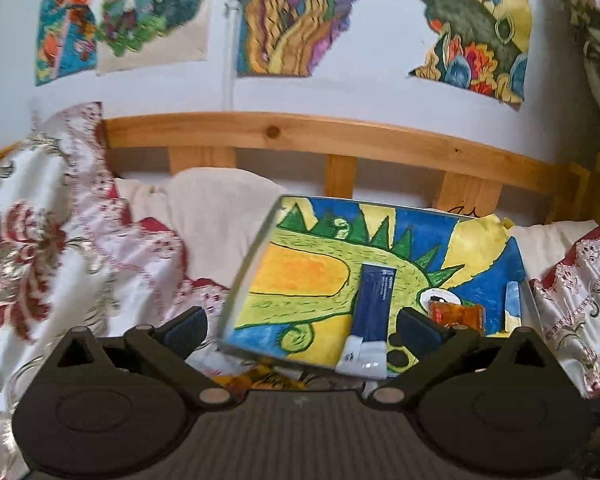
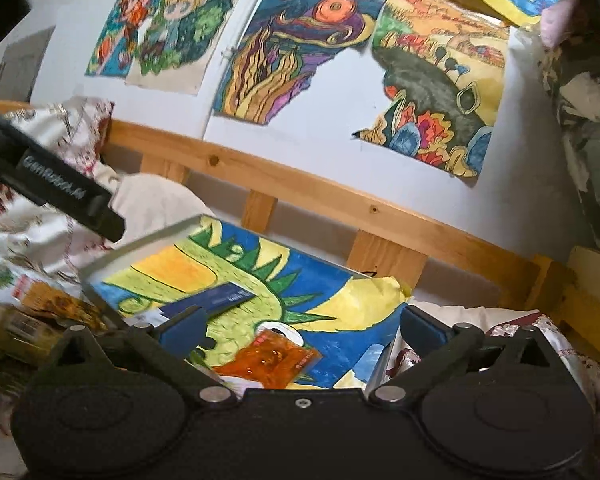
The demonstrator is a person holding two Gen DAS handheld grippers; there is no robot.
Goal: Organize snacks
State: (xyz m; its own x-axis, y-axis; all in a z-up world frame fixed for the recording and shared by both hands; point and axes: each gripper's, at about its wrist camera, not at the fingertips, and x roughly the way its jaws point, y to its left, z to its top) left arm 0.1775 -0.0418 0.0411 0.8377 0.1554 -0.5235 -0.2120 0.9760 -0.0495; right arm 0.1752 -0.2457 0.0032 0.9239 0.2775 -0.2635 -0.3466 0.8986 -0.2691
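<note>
Snacks (image 2: 40, 312) beside tray (image 2: 148, 240): right view only; tools (image 1: 300, 326) (image 2: 300, 330) agape

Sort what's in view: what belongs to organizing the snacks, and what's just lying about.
Job:
blue packet
orange packet
tray
loose snack packs left of the tray

Lying about:
wall drawings
bed rail
bedspread
</note>
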